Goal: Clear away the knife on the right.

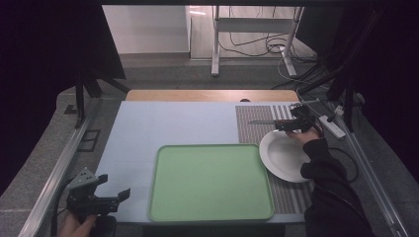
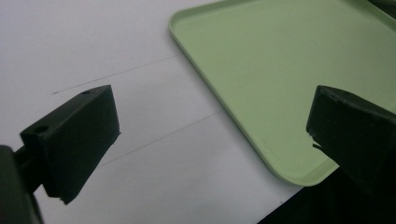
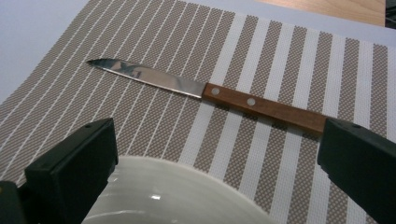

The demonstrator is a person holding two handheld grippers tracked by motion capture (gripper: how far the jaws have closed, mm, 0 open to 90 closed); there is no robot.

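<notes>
Reaching toward the knife at frame centre, your right gripper hangs released above the plate; straddle the wooden handle squarely. Left gripper rests released beside the tray.

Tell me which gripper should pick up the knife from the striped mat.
Right. The right gripper is open beside the knife on the striped mat; the left gripper sits open at the table's near left corner, across the green tray.

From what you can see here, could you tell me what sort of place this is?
Probably a lab set up for recording table-setting demos: black curtains around the table, loose cables on the floor, and a staged green tray, white plate and knife.
</notes>
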